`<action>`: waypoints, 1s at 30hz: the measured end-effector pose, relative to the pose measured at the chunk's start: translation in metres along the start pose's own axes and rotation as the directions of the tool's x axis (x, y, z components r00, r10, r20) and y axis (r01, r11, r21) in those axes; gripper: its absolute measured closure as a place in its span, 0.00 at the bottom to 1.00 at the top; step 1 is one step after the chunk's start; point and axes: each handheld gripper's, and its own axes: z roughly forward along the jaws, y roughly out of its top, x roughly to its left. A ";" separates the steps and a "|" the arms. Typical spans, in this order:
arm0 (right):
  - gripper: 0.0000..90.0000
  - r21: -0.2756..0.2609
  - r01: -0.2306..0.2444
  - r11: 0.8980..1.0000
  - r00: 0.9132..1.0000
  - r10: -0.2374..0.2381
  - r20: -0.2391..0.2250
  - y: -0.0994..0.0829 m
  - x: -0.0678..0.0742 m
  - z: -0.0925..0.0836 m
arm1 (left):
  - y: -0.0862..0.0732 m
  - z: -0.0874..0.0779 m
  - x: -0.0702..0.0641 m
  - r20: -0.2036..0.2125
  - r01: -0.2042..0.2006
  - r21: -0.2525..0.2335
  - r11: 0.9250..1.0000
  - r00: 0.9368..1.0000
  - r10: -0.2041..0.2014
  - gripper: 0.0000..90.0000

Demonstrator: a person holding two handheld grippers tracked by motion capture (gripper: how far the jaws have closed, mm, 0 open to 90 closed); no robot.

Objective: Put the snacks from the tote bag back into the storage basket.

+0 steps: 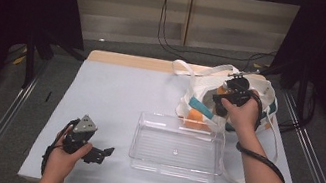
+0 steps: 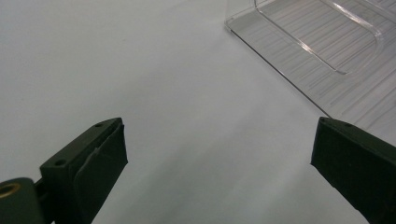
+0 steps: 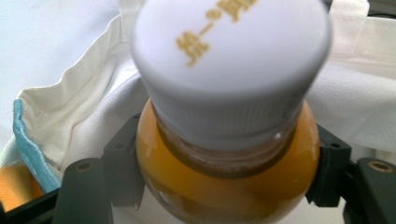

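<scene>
The right gripper [image 3: 224, 186] is clamped on an orange-filled bottle [image 3: 224, 172], its two black jaws pressing the rounded shoulder from either side just under the white cap [image 3: 233, 60], which carries gold lettering. In the high view this right gripper [image 1: 229, 94] sits at the mouth of a white cloth bag [image 1: 201, 91] with pale blue trim, near the far right corner of the table [image 1: 110, 92], and the right hand [image 1: 243, 115] grips it from the near side. A black cable runs from that gripper back along the forearm. The bag's white straps lie loose on the table, one looping toward the far edge, another trailing along the right edge. Something orange shows at the bag's lower front, just beside the tray.

Just in front of the bag lies a clear plastic tray [image 1: 176, 147], rectangular, near the middle of the table and toward its near edge.

The left gripper [image 1: 107, 152] rests near the near left corner, held in the left hand [image 1: 66, 150], a grey three-cornered plate on top. Its jaws stand wide apart with nothing between them, over bare white tabletop [image 2: 163, 93], and the tray's corner [image 2: 299, 56] lies ahead and to one side of them.
</scene>
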 end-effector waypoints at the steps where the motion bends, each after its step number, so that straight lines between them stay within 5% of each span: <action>1: 0.33 0.002 0.006 1.000 1.000 -0.006 -0.002 0.000 0.000 0.000 | 0.000 0.000 0.000 0.001 0.001 0.001 1.000 1.000 -0.001 0.04; 18: 0.34 0.139 -0.052 0.989 0.997 0.059 -0.046 0.007 -0.013 -0.013 | 0.000 -0.001 0.001 -0.002 0.005 0.002 1.000 1.000 -0.005 0.04; 30: 0.34 0.204 -0.022 0.979 0.997 0.037 -0.068 0.016 -0.015 -0.029 | 0.000 0.000 0.001 -0.003 0.001 -0.002 1.000 1.000 -0.001 0.04</action>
